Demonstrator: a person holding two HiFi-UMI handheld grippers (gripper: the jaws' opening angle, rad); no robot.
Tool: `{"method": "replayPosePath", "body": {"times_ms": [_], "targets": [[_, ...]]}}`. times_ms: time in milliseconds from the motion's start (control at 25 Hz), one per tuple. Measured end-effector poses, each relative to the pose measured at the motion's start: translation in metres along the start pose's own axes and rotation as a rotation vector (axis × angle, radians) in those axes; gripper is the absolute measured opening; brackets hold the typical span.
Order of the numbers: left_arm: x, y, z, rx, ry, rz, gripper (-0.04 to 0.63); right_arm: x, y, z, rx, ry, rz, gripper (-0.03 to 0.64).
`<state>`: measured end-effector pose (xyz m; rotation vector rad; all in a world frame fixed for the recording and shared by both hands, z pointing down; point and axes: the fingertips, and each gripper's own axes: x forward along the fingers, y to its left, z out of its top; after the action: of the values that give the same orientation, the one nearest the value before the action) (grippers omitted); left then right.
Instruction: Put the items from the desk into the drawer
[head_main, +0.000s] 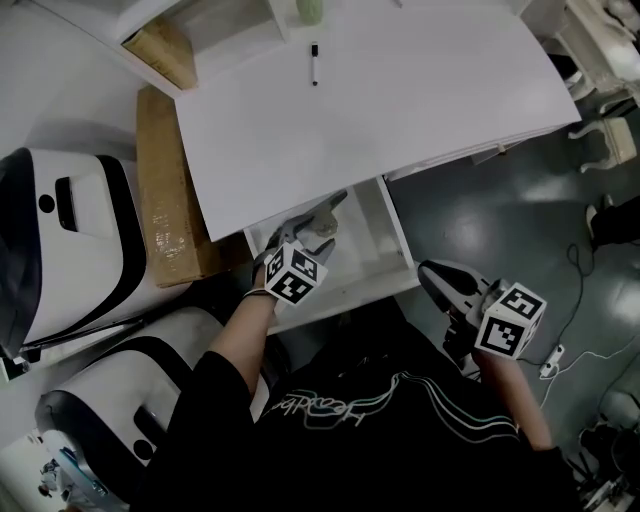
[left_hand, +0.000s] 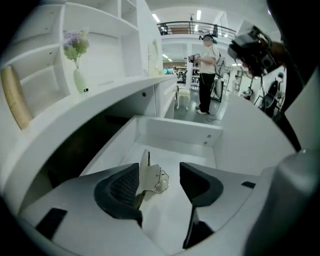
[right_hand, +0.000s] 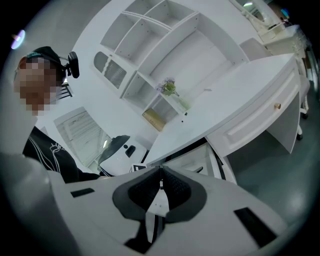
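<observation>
Though illegible, pale script (head_main: 322, 408) on shirt (head_main: 420, 455)

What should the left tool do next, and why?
Probably lift the left tool straight up out of the drawer: its jaws stand apart, the small pale item sits inside, and a black pen waits on the desk.

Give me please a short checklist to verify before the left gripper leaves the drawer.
1. Left gripper jaws apart: ok.
2. Small clip-like item inside the drawer: ok.
3. Item free of the left pad: cannot tell; it stands close against it.
4. Right gripper shut with nothing in it: ok.
5. Desk cleared: not ok; a marker lies on it.
</observation>
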<state>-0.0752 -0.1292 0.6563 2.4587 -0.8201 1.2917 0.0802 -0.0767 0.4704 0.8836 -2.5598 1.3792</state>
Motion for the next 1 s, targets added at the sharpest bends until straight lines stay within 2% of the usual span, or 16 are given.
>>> {"method": "replayPosePath", "body": {"times_ms": [120, 240, 360, 480, 640, 760, 1000], "targets": [[-0.034, -0.004, 0.015, -0.095, -0.051, -0.023, 0.253, 0.001, 0.013, 0.002, -0.026, -0.013, 0.019, 0.049], [-0.074, -0.005, 0.034, -0.173, -0.116, 0.007, 0.237, 0.003, 0.03, 0.005, -0.054, -0.03, 0.042, 0.049], [-0.122, -0.007, 0.054, -0.287, -0.181, 0.024, 0.159, 0.01, 0.052, 0.007, -0.085, -0.038, 0.074, 0.049], [-0.17, -0.014, 0.076, -0.376, -0.28, -0.003, 0.092, 0.018, 0.077, 0.009, -0.112, -0.049, 0.108, 0.049], [-0.226, -0.03, 0.098, -0.42, -0.391, -0.011, 0.032, 0.026, 0.105, 0.015, -0.145, -0.079, 0.147, 0.049], [-0.252, -0.039, 0.112, -0.462, -0.449, -0.006, 0.023, 0.029, 0.116, 0.02, -0.173, -0.09, 0.16, 0.049], [-0.265, -0.041, 0.148, -0.447, -0.513, -0.036, 0.021, 0.034, 0.12, 0.045, -0.197, -0.112, 0.174, 0.049]]}}
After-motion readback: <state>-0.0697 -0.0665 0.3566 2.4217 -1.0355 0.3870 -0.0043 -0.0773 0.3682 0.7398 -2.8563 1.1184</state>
